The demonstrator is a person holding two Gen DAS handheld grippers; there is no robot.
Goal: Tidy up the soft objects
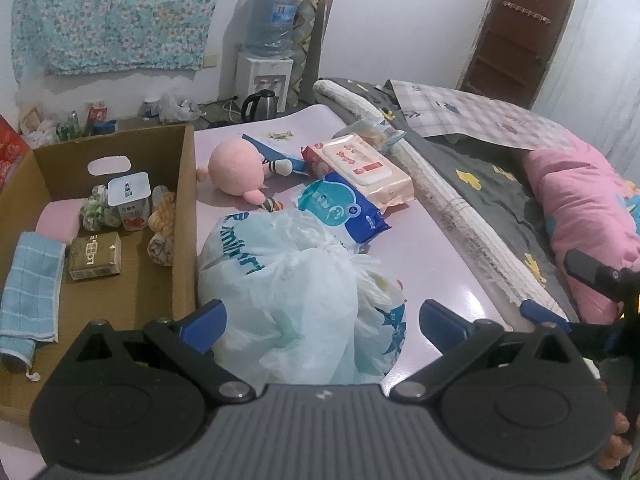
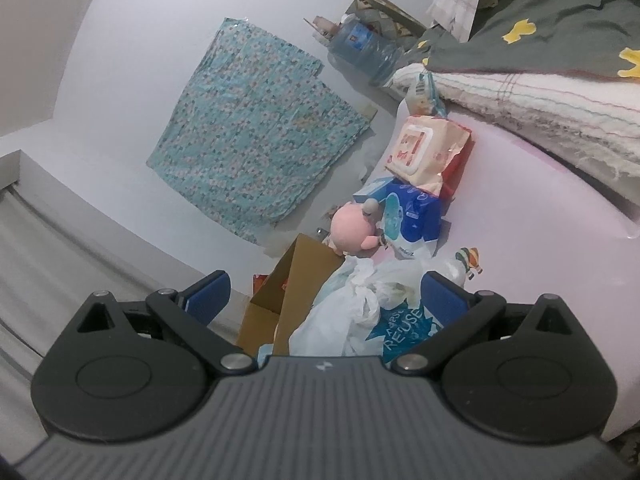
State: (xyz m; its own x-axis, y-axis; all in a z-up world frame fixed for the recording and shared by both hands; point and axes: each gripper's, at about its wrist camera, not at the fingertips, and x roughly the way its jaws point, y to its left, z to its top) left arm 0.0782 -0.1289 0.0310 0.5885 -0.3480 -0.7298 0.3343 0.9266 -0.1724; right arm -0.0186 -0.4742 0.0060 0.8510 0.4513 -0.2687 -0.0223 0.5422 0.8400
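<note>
A: Where is the plastic bag [image 1: 288,292]?
B: On the pink mat [image 1: 440,256], beside the cardboard box [image 1: 184,216]. It says "REUSE". Left gripper [image 1: 320,320] and right gripper [image 2: 324,296] both stand wide open, holding nothing.

This is a bedroom in a lived-in home. A bed at the right carries a grey quilt [image 1: 480,184] with yellow shapes, a pink pillow [image 1: 580,216] and a checked sheet [image 1: 472,108], and a floral cloth [image 1: 116,12] hangs on the far white wall. Against that wall stand a water dispenser [image 1: 264,76] with its blue bottle [image 1: 274,20] and a kettle [image 1: 260,106] on the floor, with bottles and bags [image 1: 72,124] cluttered at the far left and a brown door [image 1: 516,32] at the far right.
</note>
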